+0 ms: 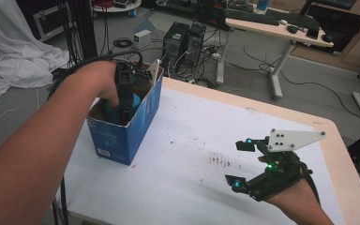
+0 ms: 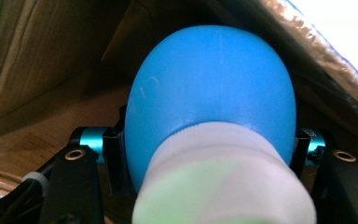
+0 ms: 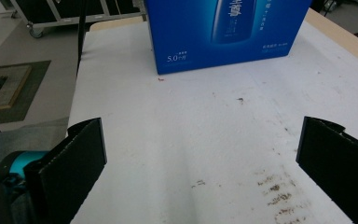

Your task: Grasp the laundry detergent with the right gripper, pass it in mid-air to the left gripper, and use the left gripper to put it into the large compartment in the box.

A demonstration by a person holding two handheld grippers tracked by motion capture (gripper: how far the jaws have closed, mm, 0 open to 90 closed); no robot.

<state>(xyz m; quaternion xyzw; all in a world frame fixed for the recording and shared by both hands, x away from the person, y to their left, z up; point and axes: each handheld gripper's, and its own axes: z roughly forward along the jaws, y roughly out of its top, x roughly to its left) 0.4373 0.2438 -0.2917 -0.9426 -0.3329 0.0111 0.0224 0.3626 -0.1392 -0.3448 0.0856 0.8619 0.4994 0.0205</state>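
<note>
Gripping a blue bottle (image 2: pixel 209 88) inside the box (image 1: pixel 140 122), left fingers (image 2: pixel 114 158) clamp it; right fingers (image 3: pixel 81 154) gape empty.

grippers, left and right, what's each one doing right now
Left gripper: shut on the blue bottle, down inside the blue box.
Right gripper: open, holding nothing, above the white table cover.

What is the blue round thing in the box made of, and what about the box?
The blue round thing looks like smooth plastic or rubber with a soft matte sheen; its whitish neck looks like paler plastic, too blurred to be sure. The box looks like cardboard: glossy blue print outside, plain brown inside, with a rough torn edge. The left gripper holds the blue thing inside it.
</note>
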